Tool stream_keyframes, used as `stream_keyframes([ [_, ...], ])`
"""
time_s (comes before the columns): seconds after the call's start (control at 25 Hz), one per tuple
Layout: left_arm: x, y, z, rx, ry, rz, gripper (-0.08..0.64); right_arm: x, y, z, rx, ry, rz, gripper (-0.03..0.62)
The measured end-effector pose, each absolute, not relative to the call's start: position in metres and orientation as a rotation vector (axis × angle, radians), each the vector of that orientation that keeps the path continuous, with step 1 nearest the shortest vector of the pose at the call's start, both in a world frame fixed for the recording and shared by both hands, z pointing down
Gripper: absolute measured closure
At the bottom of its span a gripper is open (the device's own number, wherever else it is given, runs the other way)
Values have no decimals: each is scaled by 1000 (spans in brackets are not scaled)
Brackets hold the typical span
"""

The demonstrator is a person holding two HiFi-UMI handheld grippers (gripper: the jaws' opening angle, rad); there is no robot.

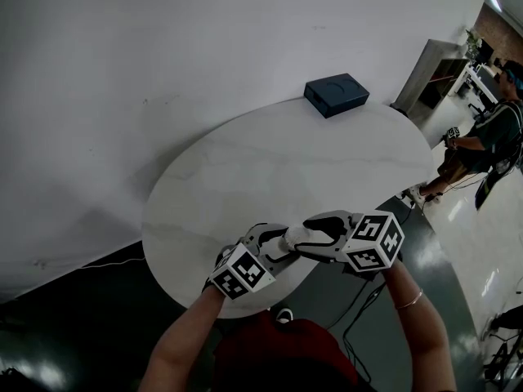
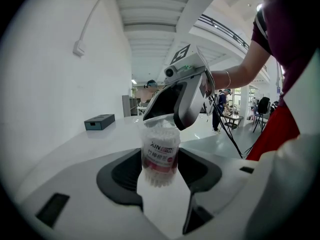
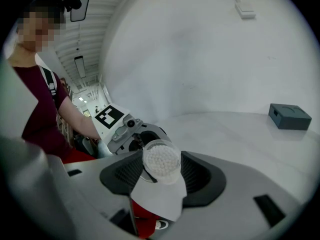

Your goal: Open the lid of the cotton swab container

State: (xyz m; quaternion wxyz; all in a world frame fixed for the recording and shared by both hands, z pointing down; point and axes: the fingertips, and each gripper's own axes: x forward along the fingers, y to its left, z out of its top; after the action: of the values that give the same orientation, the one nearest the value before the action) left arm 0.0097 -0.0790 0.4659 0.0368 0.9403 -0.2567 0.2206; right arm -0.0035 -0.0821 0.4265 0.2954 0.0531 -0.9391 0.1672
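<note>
A clear cotton swab container [image 2: 160, 154] with a pink label stands upright between the pads of my left gripper [image 2: 160, 165], which is shut on its body. My right gripper [image 2: 167, 118] comes down on it from above and covers its top. In the right gripper view the round top, full of white swab tips [image 3: 161, 160], sits between the pads of my right gripper [image 3: 161, 168], which press its rim on both sides. The left gripper [image 3: 142, 138] shows just behind it. In the head view both grippers [image 1: 282, 237] [image 1: 306, 235] meet over the table's near edge and hide the container.
The round white table [image 1: 286, 153] carries a dark blue box [image 1: 336, 94] at its far edge, by the white wall. Another person [image 1: 486, 137] stands off to the right on the glossy floor. A grey cabinet [image 1: 429, 76] is behind the table.
</note>
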Motion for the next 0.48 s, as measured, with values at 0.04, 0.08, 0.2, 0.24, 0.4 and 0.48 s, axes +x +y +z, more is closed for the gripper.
stream_keyframes([
  [0.04, 9, -79, 465, 2887, -790, 672, 316, -4, -83, 426, 141, -2498, 454, 347],
  [0.08, 9, -80, 465, 2888, -794, 667, 316, -5, -83, 425, 142, -2497, 461, 347],
  [0.2, 7, -82, 463, 2886, -806, 649, 316, -6, -85, 423, 144, -2500, 459, 347],
  [0.24, 7, -83, 463, 2882, -808, 648, 316, -7, -86, 423, 145, -2500, 454, 347],
  [0.4, 7, -83, 463, 2878, -812, 639, 316, -7, -87, 422, 146, -2502, 465, 347],
  [0.48, 8, -84, 464, 2878, -813, 644, 316, -7, -87, 422, 144, -2504, 478, 347],
])
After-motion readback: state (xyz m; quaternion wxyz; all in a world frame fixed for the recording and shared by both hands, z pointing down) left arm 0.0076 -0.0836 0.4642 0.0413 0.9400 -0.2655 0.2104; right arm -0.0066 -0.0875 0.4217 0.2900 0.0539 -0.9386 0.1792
